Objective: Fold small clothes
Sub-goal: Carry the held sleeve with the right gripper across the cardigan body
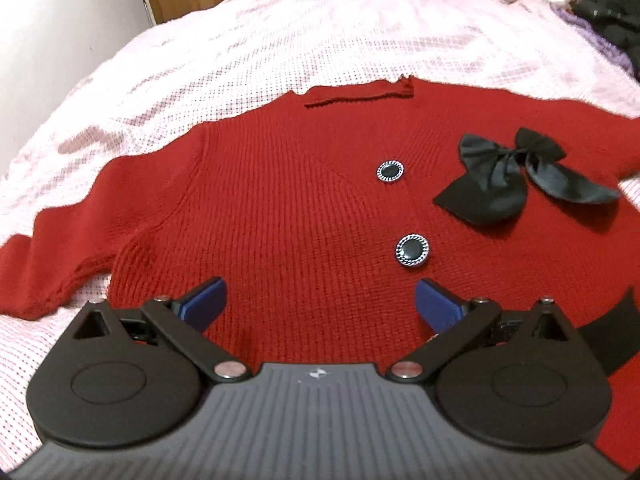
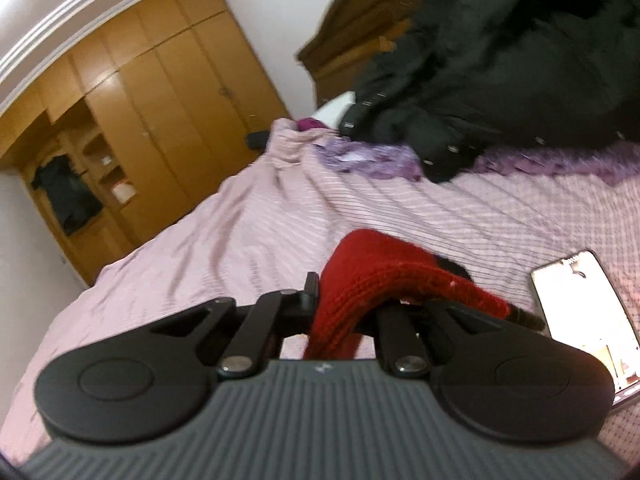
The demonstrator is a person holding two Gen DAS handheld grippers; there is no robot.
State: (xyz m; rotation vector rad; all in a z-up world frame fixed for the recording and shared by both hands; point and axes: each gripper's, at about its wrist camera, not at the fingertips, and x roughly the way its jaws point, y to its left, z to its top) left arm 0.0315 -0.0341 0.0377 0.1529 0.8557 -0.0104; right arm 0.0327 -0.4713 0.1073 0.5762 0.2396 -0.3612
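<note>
A small red knit cardigan lies front up and spread flat on the pink bedspread. It has two dark round buttons and a black bow at the right. My left gripper is open and empty, its blue pads hovering over the cardigan's lower front. My right gripper is shut on a bunched fold of the red cardigan and holds it lifted above the bed.
A lit phone lies on the bedspread to the right of my right gripper. A black coat and purple fabric lie at the head of the bed. A wooden wardrobe stands beyond the bed.
</note>
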